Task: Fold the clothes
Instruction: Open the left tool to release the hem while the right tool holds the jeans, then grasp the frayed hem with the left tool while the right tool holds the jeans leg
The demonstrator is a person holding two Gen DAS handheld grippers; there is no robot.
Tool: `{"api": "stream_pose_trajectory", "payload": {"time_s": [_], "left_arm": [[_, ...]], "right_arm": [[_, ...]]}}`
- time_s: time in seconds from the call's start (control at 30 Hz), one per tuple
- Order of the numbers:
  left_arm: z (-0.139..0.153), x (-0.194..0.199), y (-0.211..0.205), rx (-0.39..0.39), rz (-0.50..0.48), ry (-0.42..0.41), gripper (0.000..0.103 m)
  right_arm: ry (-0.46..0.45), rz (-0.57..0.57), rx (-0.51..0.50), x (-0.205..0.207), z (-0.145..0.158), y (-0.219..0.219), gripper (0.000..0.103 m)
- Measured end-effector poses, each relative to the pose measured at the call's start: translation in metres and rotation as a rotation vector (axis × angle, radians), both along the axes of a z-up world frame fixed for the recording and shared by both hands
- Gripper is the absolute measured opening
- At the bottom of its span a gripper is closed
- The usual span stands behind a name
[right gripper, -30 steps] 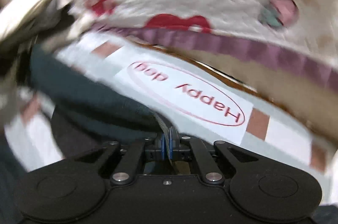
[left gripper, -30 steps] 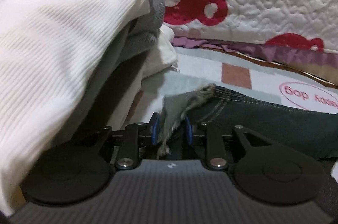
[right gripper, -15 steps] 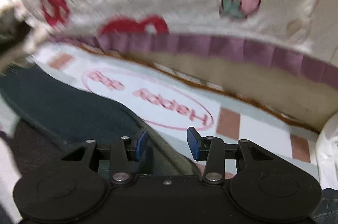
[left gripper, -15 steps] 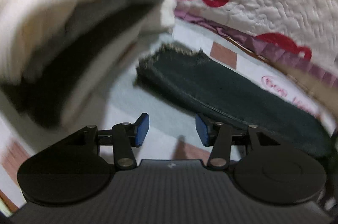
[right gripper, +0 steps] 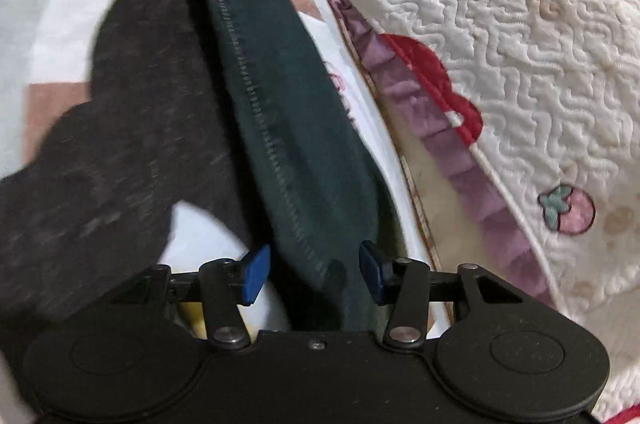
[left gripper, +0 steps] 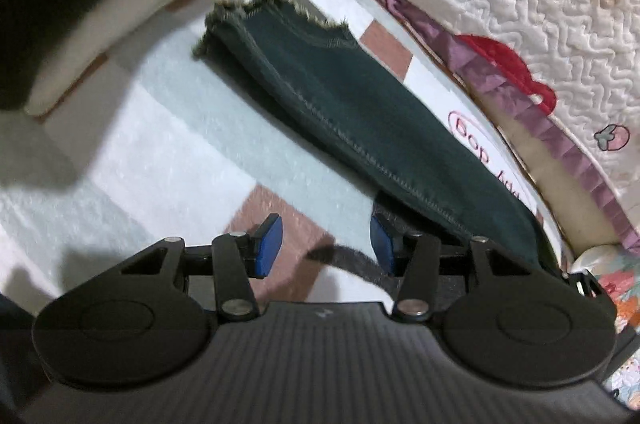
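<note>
While the dark green jeans (left gripper: pixel 360 111) lie folded in a long strip on the patchwork sheet (left gripper: pixel 160 151), just beside the quilted bear blanket (left gripper: pixel 540 3), I see my left gripper (left gripper: pixel 326 244) spread empty short of them and my right gripper (right gripper: pixel 314 270) spread astride their near end.

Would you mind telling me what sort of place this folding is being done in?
Most likely a bedroom at home, with the work done on a bed. A quilted coverlet with red bears and a purple ruffle lies alongside, dark jeans lie on a patchwork sheet, and more clothes are piled nearby.
</note>
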State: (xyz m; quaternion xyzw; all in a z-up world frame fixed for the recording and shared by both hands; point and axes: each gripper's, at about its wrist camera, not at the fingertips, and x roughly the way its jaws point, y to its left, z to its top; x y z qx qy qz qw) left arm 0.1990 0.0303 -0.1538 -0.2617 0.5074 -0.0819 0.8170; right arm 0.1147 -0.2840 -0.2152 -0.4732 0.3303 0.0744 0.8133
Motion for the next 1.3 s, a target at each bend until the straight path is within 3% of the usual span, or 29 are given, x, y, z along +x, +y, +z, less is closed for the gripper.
{"api": "stream_pose_trajectory", "payload": {"time_s": [0.03,0.07,0.23,0.43,0.6,0.67,0.7,0.83,0.97,1.07,1.13,1.2,1.3], "left_arm": [[0.000,0.000,-0.004,0.010,-0.013,0.005,0.048],[0.000,-0.001,-0.006,0.000,-0.022,0.010,0.048],[0.001,-0.004,0.001,-0.072,0.040,-0.016,0.049],[-0.003,-0.008,0.013,-0.184,0.152,-0.081,0.050],[-0.020,-0.009,0.011,-0.289,0.183,0.018,0.052],[-0.030,-0.010,0.008,-0.311,0.205,0.102,0.058],[-0.029,-0.010,0.007,-0.295,0.208,0.102,0.058],[-0.025,-0.011,0.002,-0.230,0.222,0.103,0.059],[-0.022,-0.011,-0.002,-0.166,0.236,0.103,0.059],[-0.023,-0.010,0.003,-0.142,0.249,0.065,0.059],[-0.023,-0.007,0.005,-0.153,0.229,0.062,0.057],[-0.023,-0.004,0.003,-0.164,0.192,0.062,0.057],[-0.027,-0.004,0.005,-0.185,0.157,0.093,0.057]], "right_arm": [[-0.007,-0.007,0.008,0.005,0.000,0.000,0.026],[-0.016,-0.030,0.044,0.008,0.005,0.000,0.000],[-0.027,-0.148,0.442,-0.012,0.052,-0.019,0.003],[0.078,-0.195,0.843,-0.037,0.074,-0.047,0.005],[0.184,-0.221,1.096,-0.057,0.065,-0.070,0.007],[0.307,-0.191,1.107,-0.059,0.053,-0.068,0.007],[0.371,-0.175,1.108,-0.060,0.046,-0.066,0.008],[0.540,-0.100,0.837,-0.075,0.010,-0.026,0.008],[0.500,-0.121,0.812,-0.076,0.011,-0.015,0.011],[0.427,-0.079,0.731,-0.081,0.016,0.004,0.013],[0.376,-0.016,0.676,-0.086,0.019,0.021,0.023],[0.356,0.060,0.640,-0.085,0.017,0.038,0.041],[0.338,0.150,0.514,-0.074,0.002,0.062,0.053]]}}
